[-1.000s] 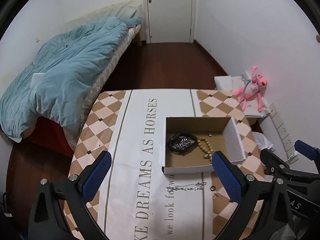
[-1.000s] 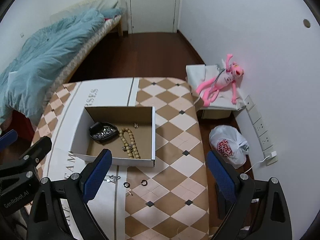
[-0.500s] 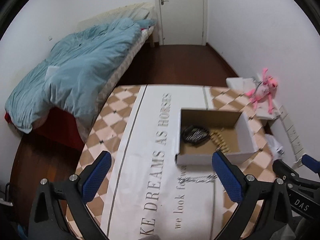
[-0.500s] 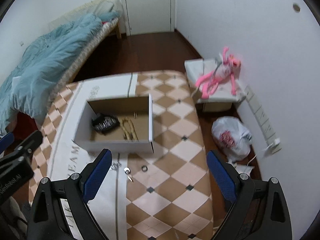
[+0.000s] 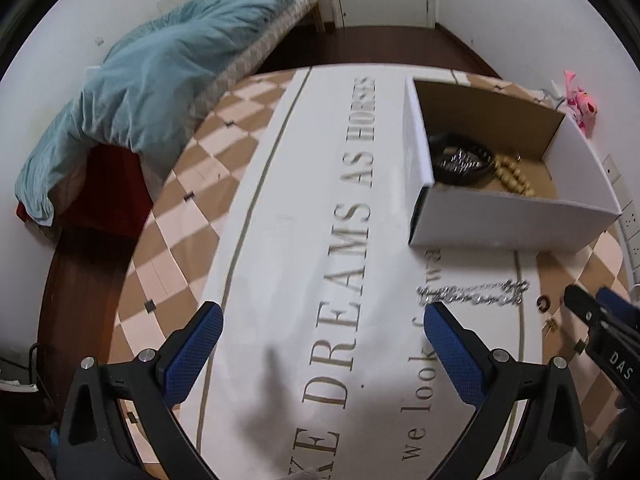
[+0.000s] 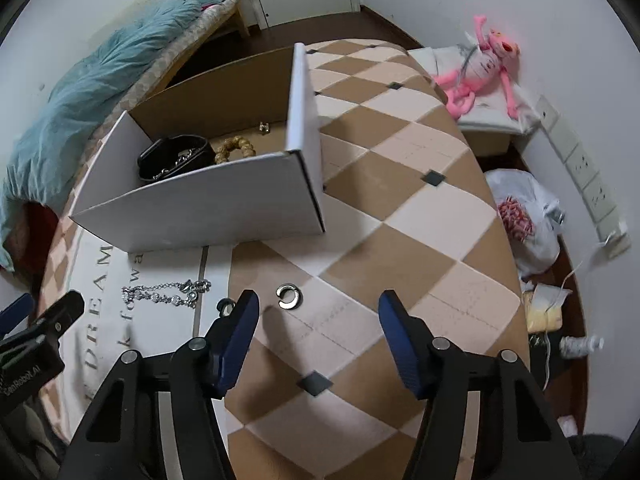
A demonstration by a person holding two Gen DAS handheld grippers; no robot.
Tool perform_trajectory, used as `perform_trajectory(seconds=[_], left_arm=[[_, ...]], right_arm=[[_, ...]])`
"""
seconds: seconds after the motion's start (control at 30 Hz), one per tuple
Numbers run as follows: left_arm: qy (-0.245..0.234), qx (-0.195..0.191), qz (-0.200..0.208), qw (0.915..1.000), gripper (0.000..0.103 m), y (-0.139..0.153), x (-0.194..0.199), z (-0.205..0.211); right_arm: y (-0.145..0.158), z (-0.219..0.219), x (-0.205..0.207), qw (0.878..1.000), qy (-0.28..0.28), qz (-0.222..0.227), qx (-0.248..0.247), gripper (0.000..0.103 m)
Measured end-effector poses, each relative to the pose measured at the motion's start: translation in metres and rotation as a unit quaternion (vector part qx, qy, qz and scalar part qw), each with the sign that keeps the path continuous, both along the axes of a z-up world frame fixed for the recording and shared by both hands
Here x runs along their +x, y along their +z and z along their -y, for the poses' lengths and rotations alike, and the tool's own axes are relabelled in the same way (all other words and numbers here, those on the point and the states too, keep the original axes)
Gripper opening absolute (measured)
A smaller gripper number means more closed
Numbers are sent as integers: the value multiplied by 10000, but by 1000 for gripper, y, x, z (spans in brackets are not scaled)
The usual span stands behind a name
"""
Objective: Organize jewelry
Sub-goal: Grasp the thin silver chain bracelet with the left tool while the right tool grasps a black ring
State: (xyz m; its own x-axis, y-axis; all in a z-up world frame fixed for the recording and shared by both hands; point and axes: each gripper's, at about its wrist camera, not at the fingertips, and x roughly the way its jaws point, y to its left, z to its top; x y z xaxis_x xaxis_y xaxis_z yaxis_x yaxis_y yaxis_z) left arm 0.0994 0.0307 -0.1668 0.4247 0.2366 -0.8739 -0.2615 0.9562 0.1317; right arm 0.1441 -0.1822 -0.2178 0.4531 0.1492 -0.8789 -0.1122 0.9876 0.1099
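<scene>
The room light is even and rather dim. Soft shadows fall on the table (image 5: 280, 368) under each gripper. Both views bend strongly at the edges, with black corners. The box (image 5: 500, 216) and the lettering look slightly blurred.

The box's near wall (image 6: 208, 208) hides part of the black bracelet (image 6: 176, 158) and wooden beads (image 6: 234, 149).

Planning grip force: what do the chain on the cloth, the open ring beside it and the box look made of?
Chain: silvery metal links, glinting, maybe with stones. Open ring: polished silver metal, bright highlights. Box: thin cardboard, white outside, raw brown inside, creased corners. All judged by look only.
</scene>
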Motion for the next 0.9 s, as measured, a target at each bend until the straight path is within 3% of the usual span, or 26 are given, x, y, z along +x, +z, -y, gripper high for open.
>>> perform_trajectory(seconds=[0.1, 0.13, 0.47, 0.53, 0.57, 0.6, 0.67, 0.7, 0.73, 0.77, 0.9], left_arm=[[-16, -143, -106, 9998, 103, -5, -2, -1], [-48, -233, -144, 9996, 103, -7, -2, -1], [-167, -1311, -250, 9909, 98, -19, 11, 5], [-244, -1330, -278, 9904, 80, -21, 16, 11], [-317, -1308, -322, 9904, 77, -23, 20, 16], [-376, -1256, -351, 9907, 65, -25, 22, 21], [-520, -944, -319, 9937, 53, -25, 26, 32], [-594, -779, -292, 9948, 39, -24, 26, 37], [-669, -755, -235, 9946, 18, -22, 26, 40], [-734, -756, -211, 9942, 12, -22, 27, 44], [-736, -916, -119, 9930, 9, -19, 24, 47]], right_arm=[[-1, -11, 1, 9988, 97, 150, -463, 35], [-1, -14, 0, 9981, 131, 209, -572, 15], [10, 17, -1, 9997, -189, 87, -99, 13], [13, 22, -3, 9996, -244, 119, -82, 13], [13, 23, -3, 9996, -256, 125, -81, 13], [15, 24, -4, 9995, -282, 131, -73, 13], [16, 25, -5, 9994, -301, 136, -76, 13], [17, 25, -6, 9994, -305, 129, -80, 13], [18, 26, -6, 9994, -309, 125, -94, 13], [18, 26, -6, 9994, -310, 125, -105, 13], [22, 28, -9, 9993, -323, 159, -105, 13]])
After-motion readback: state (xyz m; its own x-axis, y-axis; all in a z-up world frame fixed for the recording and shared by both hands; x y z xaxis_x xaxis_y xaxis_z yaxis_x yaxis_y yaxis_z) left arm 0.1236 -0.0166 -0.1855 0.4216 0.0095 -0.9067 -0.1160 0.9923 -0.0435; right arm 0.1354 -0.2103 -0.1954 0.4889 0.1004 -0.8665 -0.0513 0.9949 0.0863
